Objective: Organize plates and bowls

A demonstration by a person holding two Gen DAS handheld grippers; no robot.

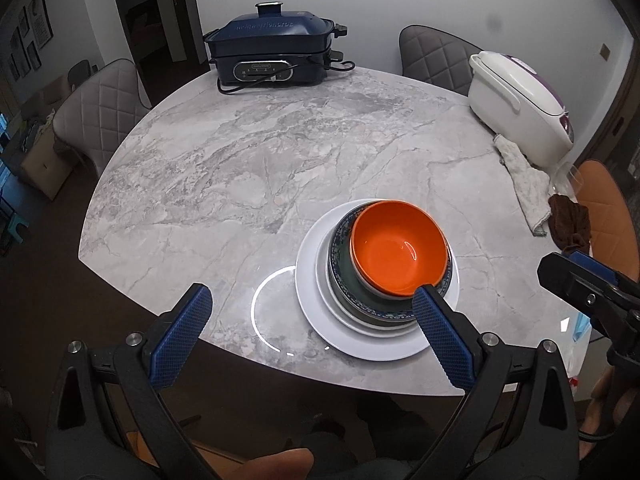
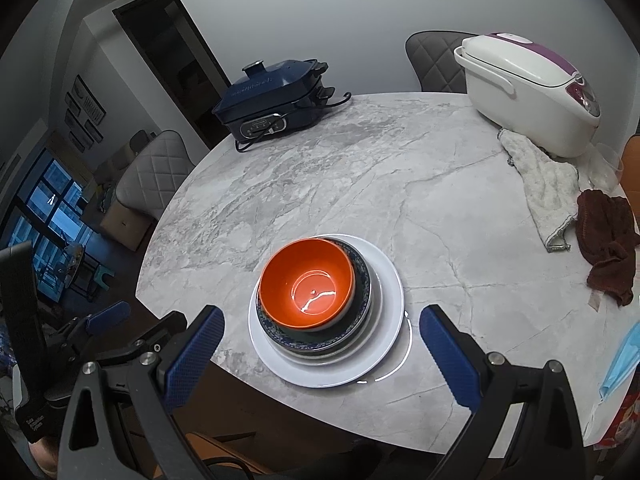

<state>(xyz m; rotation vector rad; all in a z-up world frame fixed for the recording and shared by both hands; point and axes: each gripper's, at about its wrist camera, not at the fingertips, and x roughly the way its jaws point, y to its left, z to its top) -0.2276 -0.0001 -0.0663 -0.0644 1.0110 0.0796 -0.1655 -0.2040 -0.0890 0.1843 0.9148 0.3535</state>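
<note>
You're at a round marble table (image 2: 360, 168) with a dark blue electric cooker (image 2: 272, 96) at the far edge, a white rice cooker (image 2: 528, 92) to the right, and a white cloth (image 2: 548, 196) and brown cloth (image 2: 608, 240) beside it. The dishes already sit in one stack near your edge: a big white plate (image 2: 390, 304) at the bottom, a smaller white plate just showing above it, a dark patterned plate (image 2: 360, 280) on that, and an orange bowl (image 2: 308, 284) on top.

Your left gripper (image 1: 312, 312) hangs over the near edge with its jaws spread wide and empty; its right finger overlaps the stack's near rim in view, though whether it touches is unclear. Your right gripper (image 2: 320, 332) is likewise wide apart and holds nothing, with the stack framed between its fingers.

The stacking looks essentially done. The bowl sits off-centre, leaning toward one side of the patterned plate, so if you tidy it, nudge the rim gently rather than pinching. Otherwise pull both grippers straight back and clear of the rims.
</note>
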